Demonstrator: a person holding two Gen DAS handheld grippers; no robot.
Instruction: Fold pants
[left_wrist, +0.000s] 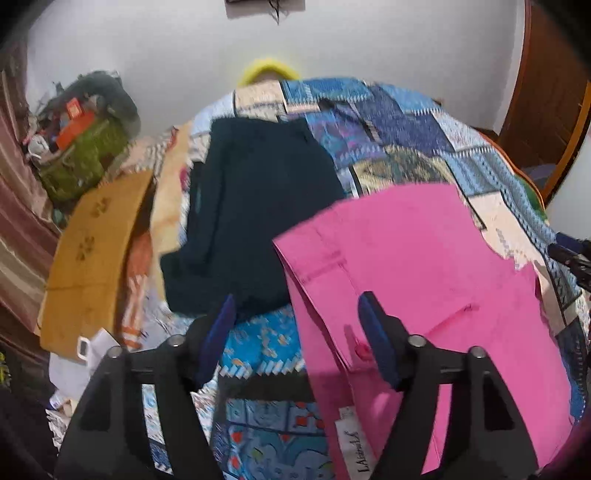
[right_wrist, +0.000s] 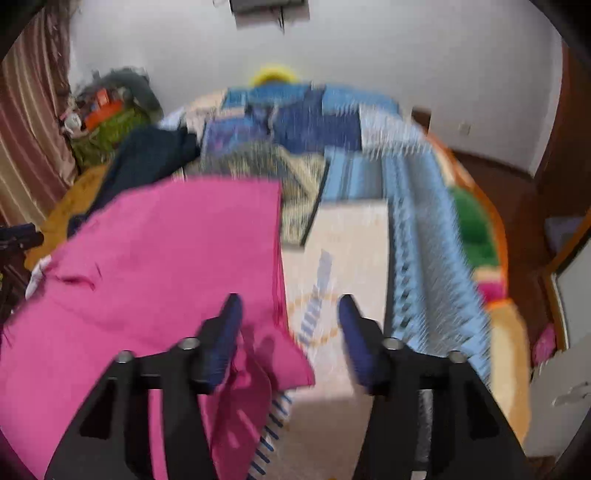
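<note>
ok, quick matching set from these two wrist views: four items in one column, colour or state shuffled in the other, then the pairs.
Items
1. pants
2. folded garment
3. left gripper
4. cloth at the bed's left edge

Colour or state
A. mustard yellow
B. open, holding nothing
C. dark navy
D. bright pink, spread on the patchwork bedspread

Pairs: 1-D, 2-C, 3-B, 4-A
</note>
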